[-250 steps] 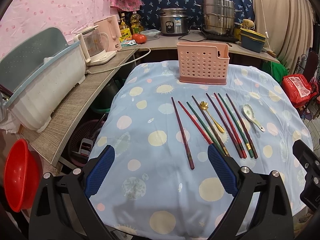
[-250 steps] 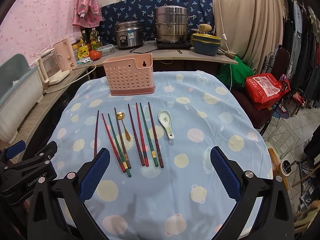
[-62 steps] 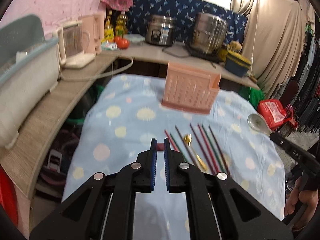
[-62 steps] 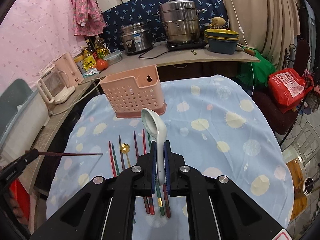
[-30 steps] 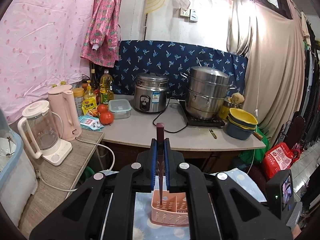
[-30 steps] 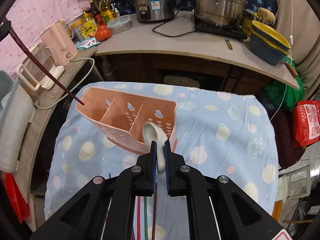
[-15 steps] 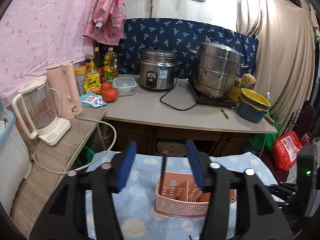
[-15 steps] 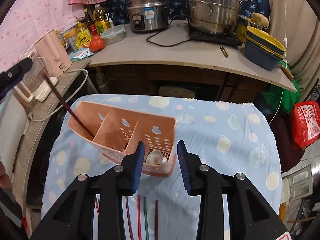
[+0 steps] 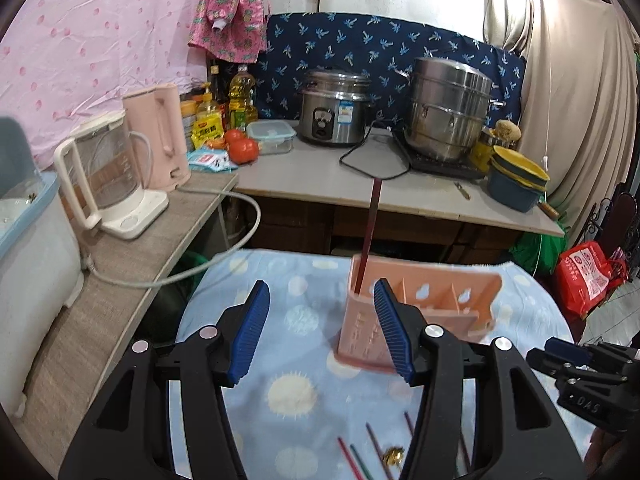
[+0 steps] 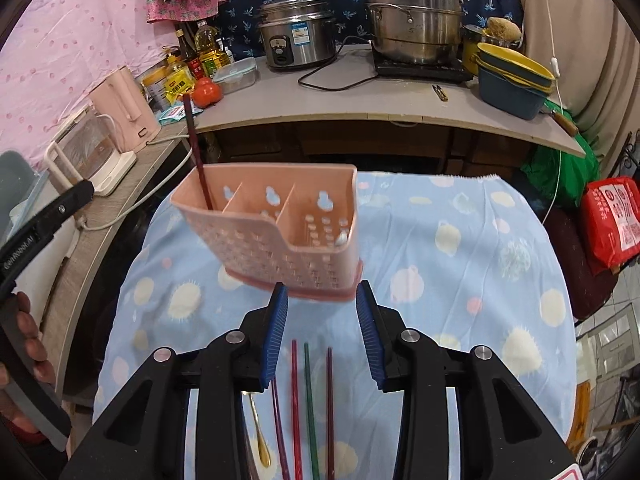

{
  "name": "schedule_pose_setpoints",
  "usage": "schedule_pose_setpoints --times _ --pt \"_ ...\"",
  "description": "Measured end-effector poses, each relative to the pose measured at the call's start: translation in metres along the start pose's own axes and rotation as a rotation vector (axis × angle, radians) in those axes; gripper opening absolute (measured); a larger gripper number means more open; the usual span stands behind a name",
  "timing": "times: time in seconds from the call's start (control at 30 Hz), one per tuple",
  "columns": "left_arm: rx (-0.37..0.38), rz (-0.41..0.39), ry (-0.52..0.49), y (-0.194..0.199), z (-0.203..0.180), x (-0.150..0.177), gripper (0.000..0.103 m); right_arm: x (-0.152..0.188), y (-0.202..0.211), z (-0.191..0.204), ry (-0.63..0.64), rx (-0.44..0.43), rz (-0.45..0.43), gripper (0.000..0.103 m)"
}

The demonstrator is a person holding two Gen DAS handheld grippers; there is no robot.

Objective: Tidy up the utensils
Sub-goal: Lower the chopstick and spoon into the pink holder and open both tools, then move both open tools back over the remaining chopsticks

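A pink slotted caddy (image 9: pixel 448 278) (image 10: pixel 280 248) stands on the blue dotted tablecloth (image 10: pixel 440 248). One dark red chopstick (image 9: pixel 370 232) (image 10: pixel 196 148) leans upright in its left compartment. A white spoon (image 10: pixel 342 236) lies low in the right compartment, mostly hidden. My left gripper (image 9: pixel 322 332) is open and empty, just short of the caddy's left end. My right gripper (image 10: pixel 322 336) is open and empty in front of the caddy's right end. Several chopsticks (image 10: pixel 310 400) (image 9: pixel 360 456) and a gold spoon (image 10: pixel 258 432) (image 9: pixel 394 456) lie on the cloth below the grippers.
A counter behind the table carries a rice cooker (image 9: pixel 334 114), a steamer pot (image 9: pixel 448 112) and stacked bowls (image 9: pixel 518 184). Kettles (image 9: pixel 104 176) and a white bin (image 9: pixel 28 256) stand on the left shelf. A red bag (image 10: pixel 612 220) sits at the right.
Both grippers, shut a second ago on the chopstick and the white spoon, have opened. The chopstick now stands in the caddy and the spoon lies inside it. The left gripper has sunk.
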State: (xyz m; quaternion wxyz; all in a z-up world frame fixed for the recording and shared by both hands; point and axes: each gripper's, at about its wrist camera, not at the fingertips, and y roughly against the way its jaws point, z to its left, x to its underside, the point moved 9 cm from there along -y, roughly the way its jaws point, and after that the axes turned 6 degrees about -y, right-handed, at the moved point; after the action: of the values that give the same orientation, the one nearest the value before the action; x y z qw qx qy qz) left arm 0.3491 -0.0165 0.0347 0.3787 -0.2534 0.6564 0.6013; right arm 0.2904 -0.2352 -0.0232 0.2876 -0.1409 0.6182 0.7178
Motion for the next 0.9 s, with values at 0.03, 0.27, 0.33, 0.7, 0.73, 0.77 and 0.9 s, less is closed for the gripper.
schedule_pose_setpoints --times 0.03,0.27,0.33,0.7,0.73,0.77,0.9 --pt "-0.002 0.011 0.005 0.003 0.001 0.01 0.052 0.009 0.003 -0.001 -0.001 -0.001 0.0 0.035" --pt "-0.002 0.082 0.01 0.024 0.0 0.079 0.052 0.073 0.023 -0.009 -0.005 0.033 0.009 0.038" --pt "0.018 0.111 0.019 0.028 -0.002 0.1 0.052 0.094 0.028 -0.013 -0.008 0.041 0.018 0.038" --pt "0.037 0.223 -0.001 0.049 -0.023 0.192 0.052 0.18 0.031 -0.035 -0.05 0.076 0.072 0.038" --pt "0.042 0.233 0.003 0.05 -0.025 0.199 0.052 0.186 0.03 -0.037 -0.057 0.069 0.077 0.038" --pt "0.041 0.24 0.006 0.051 -0.026 0.205 0.052 0.193 0.028 -0.038 -0.068 0.063 0.083 0.038" --pt "0.06 0.277 0.008 0.054 -0.035 0.23 0.052 0.214 0.023 -0.044 -0.087 0.07 0.097 0.038"
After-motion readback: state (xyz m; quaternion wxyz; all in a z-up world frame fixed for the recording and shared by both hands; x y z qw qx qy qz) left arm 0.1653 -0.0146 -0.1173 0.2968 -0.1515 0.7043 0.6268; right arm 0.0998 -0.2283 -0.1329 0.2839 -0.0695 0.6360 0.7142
